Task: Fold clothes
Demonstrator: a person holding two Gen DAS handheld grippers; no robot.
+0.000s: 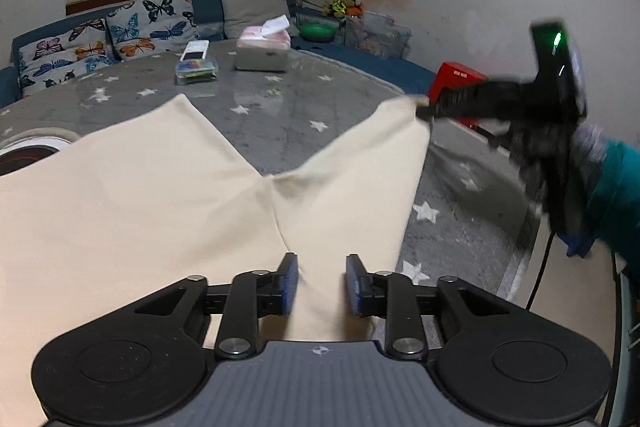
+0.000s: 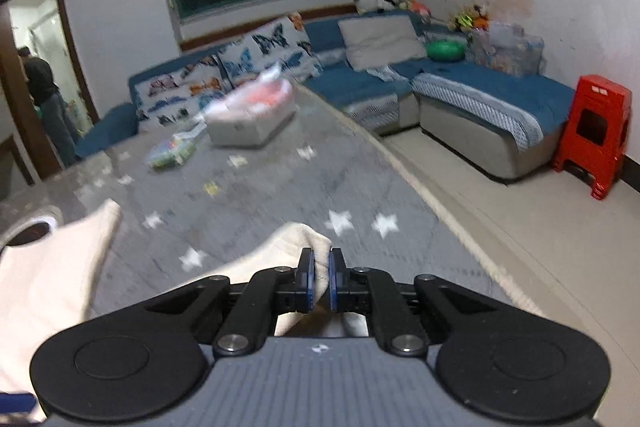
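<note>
Jaws differ between the two hands: the left gripper [image 1: 321,285] has its blue pads spread, with cream cloth lying between them but not pinched, while the right gripper [image 2: 321,279] has its pads nearly pressed together on a bunched corner of that cloth.

One cream garment [image 1: 160,195] lies on the grey star-print table cover [image 1: 276,107], two leg-like flaps spreading toward the far side. From the left wrist view, the right gripper [image 1: 424,111] lifts the right flap's tip off the table.

Farther back on the table – one tissue box [image 1: 262,53] and one small clear case [image 1: 197,70] with a white object on top. Two butterfly-print pillows [image 1: 152,23] and one plain grey pillow [image 1: 256,13] lean on the blue sofa [image 2: 480,87]. One red stool [image 2: 596,131] stands by the wall. No writing is readable.
</note>
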